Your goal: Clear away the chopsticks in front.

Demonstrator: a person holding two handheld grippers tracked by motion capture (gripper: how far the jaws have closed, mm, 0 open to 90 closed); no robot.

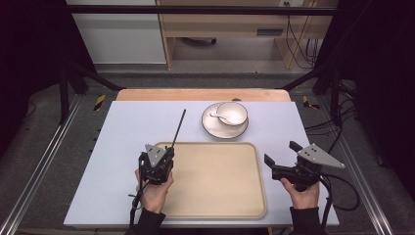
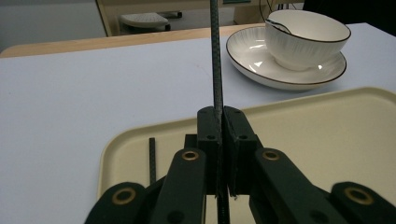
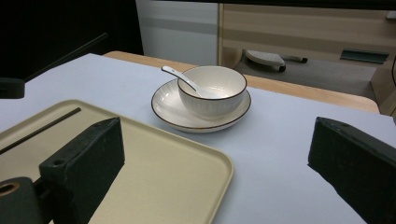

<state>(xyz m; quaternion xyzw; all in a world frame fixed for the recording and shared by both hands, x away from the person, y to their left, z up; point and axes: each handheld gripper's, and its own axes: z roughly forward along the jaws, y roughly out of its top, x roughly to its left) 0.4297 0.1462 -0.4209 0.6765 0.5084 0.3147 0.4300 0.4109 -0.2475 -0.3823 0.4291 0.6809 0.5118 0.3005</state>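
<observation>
Counter (image 1: 127, 161): pale lavender top with a wooden strip along its far edge; bare surface runs wide down the left side and in a narrower band at the right.
Tray (image 1: 215, 196): beige, rounded corners and a raised rim, lying flat at the near middle of the counter; its near rim sits close to the counter's near edge, and its floor is open.
Left gripper (image 1: 169, 152): over the tray's far-left corner, held by the left hand (image 1: 155, 191); jaws closed on a thin black rod.
Rod (image 1: 179, 125): dark woven-look stick, gripped near its low end and slanting away toward the far side, its tip above bare counter left of the plate. In the left gripper view it rises straight up between the jaws (image 2: 217, 60).
Second stick (image 2: 152, 158): a short dark length just inside the tray's left rim; I cannot tell whether it is a separate piece.
Right gripper (image 1: 281, 156): just off the tray's right rim, above the bare strip, held by the right hand (image 1: 303, 193); jaws spread wide, nothing between them.
Plate (image 1: 210, 128): white with a dark rim, just beyond the tray's far edge, apart from it.
Bowl (image 1: 234, 113): white, standing on the plate.
Spoon (image 3: 180, 77): white, resting in the bowl, handle leaning out over the rim.
</observation>
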